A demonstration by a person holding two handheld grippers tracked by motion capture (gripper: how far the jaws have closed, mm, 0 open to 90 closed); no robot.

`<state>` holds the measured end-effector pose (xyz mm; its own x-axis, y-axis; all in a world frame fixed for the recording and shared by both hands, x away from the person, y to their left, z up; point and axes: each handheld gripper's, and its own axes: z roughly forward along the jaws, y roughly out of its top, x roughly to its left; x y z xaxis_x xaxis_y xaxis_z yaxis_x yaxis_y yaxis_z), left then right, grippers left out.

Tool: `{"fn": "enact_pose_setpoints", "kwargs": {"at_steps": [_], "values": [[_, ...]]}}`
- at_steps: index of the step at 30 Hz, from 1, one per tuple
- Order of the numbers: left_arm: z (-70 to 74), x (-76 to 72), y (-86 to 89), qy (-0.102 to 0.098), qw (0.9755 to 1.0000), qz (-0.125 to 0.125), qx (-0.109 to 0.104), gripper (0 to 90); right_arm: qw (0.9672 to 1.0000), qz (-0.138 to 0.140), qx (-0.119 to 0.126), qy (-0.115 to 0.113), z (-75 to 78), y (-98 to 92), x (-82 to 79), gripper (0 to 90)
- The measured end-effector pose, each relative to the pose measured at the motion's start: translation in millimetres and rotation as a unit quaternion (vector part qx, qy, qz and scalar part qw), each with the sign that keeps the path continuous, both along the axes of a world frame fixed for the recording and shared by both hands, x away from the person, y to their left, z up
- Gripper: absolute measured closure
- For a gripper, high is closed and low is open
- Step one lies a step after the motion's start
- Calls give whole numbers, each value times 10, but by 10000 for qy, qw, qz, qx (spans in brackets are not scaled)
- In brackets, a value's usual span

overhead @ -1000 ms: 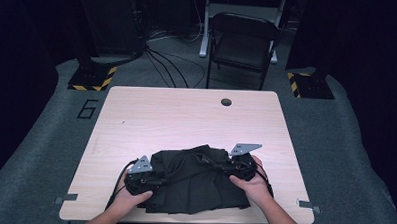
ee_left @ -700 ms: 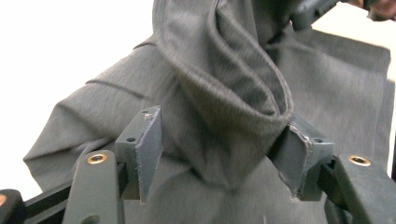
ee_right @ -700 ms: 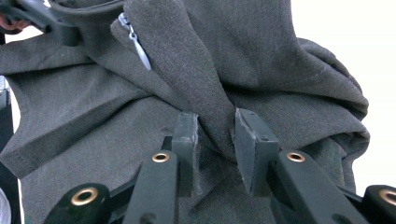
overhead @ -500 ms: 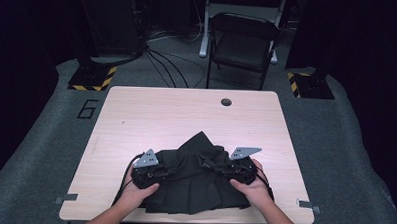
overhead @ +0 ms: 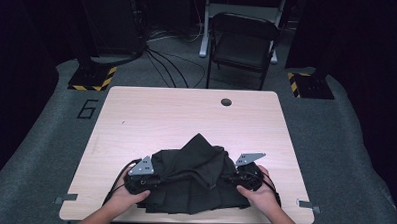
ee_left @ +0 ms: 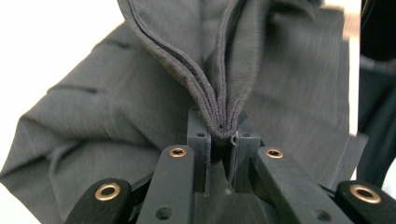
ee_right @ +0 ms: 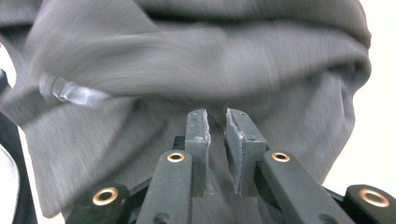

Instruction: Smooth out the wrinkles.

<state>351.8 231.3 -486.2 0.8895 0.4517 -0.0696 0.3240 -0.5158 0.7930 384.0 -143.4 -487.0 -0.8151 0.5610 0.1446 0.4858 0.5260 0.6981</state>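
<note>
Near the desk's (overhead: 136,115) front edge, a dark grey garment (overhead: 196,179) is lying bunched, one fold peaking upward. Left gripper (ee_left: 219,133) is pinching a doubled hem; right gripper (ee_right: 217,135) is standing slightly parted against blurred cloth.

One bench (overhead: 136,120) stands in the high view, with one round hole (overhead: 226,102) near its far edge. On it lies one dark garment (overhead: 194,177), bunched into a single heap. Two tools work at it, the left tool (overhead: 151,180) and the right tool (overhead: 231,179), each held by one hand: two hands in all, the left hand (overhead: 126,197) and the right hand (overhead: 258,191). Beyond the bench is one folding chair (overhead: 244,43). Two black-and-yellow striped plates (overhead: 92,77) rest on the floor, and one painted figure, apparently a 6 (overhead: 88,109).
</note>
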Motion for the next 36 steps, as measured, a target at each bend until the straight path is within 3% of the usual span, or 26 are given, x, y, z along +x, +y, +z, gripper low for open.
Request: {"fn": "enact_pose_setpoints", "kwargs": {"at_steps": [3,7,9,16,19,21,25,29,34,36], "values": [[-79,-16,13,88,9999,52,69,813,9997,-203,106,53,33,-115,-30,662],[-159,-44,-13,147,9997,42,170,814,9994,-209,287,51,109,-109,-74,604],[-162,-47,-14,161,9995,-3,261,813,9992,-118,376,-2,161,-43,-112,569],[-188,-70,-16,165,9996,89,202,802,9977,281,586,-179,270,266,-258,451],[-160,-83,1,403,9992,67,15,677,9968,494,583,-252,288,378,-296,424],[-139,-114,3,421,9991,99,-52,558,9966,567,555,-236,285,446,-322,398],[-70,-164,36,436,9986,116,-294,441,9967,684,207,-380,223,524,-341,386],[35,-135,96,401,9973,300,-545,415,9962,602,-208,-589,164,541,-355,429],[97,-47,81,290,9961,541,-627,441,9947,723,-322,-656,169,524,-357,598],[103,-17,38,335,9961,566,-586,454,9946,756,-338,-629,169,524,-365,647]]}}
